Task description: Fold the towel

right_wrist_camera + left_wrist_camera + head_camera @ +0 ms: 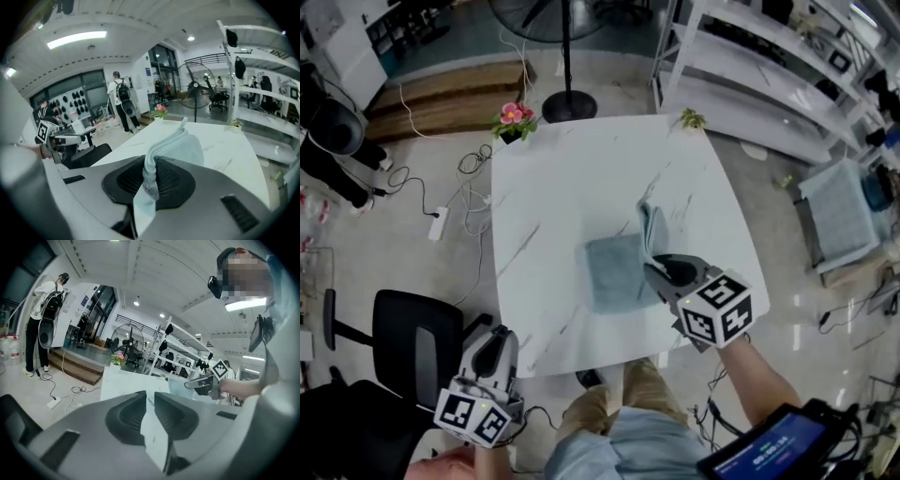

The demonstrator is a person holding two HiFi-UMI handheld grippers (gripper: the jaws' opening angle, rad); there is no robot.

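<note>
The towel (614, 272) lies on the table (562, 197), right of centre, its right edge between the jaws of the right gripper (661, 267). The left gripper (495, 339) is off the near-left corner, beside the office chair (412, 342). The flower pot (514, 120) sits at the far-left corner, the fan (569, 106) behind the table.

The towel (617, 274) is pale blue cloth, soft and matt, with a fine nap and a rougher, fuzzy hem. The desk (553, 197) has a white marble-look top with thin grey veins, smooth and faintly shiny. The right tool (661, 272) and the left tool (495, 336) are both moulded grey plastic with a matt finish. Their pads (173, 180) are black, finely ribbed and look rubbery. The marker cubes (719, 314) are matt white with black printed squares. The floor (441, 272) is pale, smooth and glossy, catching reflections. Beyond the desk's far left corner lies a step (441, 103) of brown wood. The shelving (750, 75) looks like white-painted metal.
</note>
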